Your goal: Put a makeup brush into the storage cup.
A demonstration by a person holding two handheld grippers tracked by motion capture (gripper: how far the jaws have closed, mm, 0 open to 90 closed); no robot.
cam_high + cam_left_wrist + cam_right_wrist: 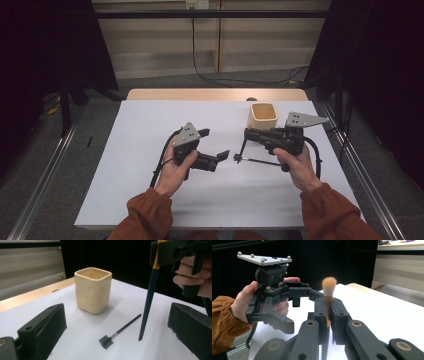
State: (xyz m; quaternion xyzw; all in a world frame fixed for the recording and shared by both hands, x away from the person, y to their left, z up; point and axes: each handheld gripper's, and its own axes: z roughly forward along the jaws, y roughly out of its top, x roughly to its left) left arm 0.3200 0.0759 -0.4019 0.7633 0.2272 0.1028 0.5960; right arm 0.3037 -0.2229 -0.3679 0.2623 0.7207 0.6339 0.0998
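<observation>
White counter point(150, 190) w/ a wooden far edge is carrying a cream square ceramic cup point(263, 114) near its far right side. Right claw point(327, 317) is clamping shut on a makeup brush w/ tan bristles and a dark tapered handle point(329, 287), its handle tip pointing down at the counter. Left claw point(216, 145) is gaping wide w/ nothing in it, facing the cup. Thin black flat-headed brush point(120, 332) is lying on the counter between both claws.

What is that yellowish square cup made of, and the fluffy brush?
The cup looks like matte ceramic or clay: thick, slightly dimpled walls, no shine. The brush has soft tan bristles, hair or synthetic, on what looks like a wooden handle, dark and tapered lower down.
</observation>
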